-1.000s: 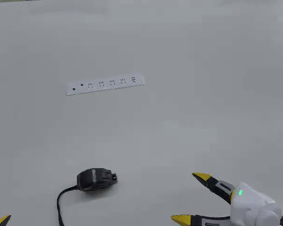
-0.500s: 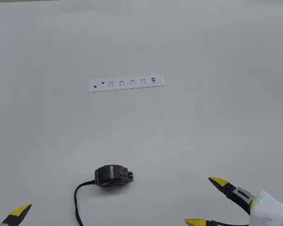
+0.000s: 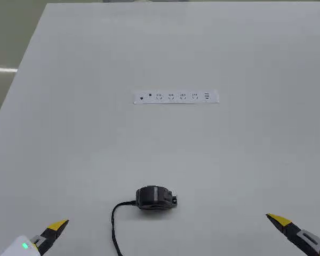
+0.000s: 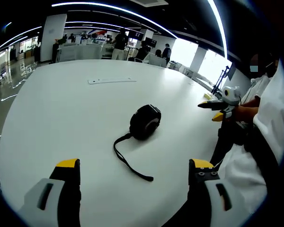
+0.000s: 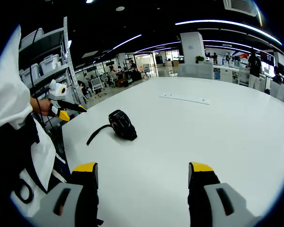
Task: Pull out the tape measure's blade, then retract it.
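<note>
Tape measure [image 3: 156, 198] lies on its side on the white table [image 3: 96, 149], near the front edge, with the blade fully in the case. Its black strap [image 3: 113, 220] runs from the case's left end and curls toward the person. Left gripper [image 4: 134, 163]: jaws spread wide, nothing between them; the tape measure is ahead of it, well apart. Right gripper [image 5: 144, 167]: jaws also spread, empty; the tape measure is ahead and to its left, well apart. In the head view the yellow tips sit at the lower corners, with the tape measure between them. Power strip [image 3: 176, 96] lies farther back, mid-table.
</note>
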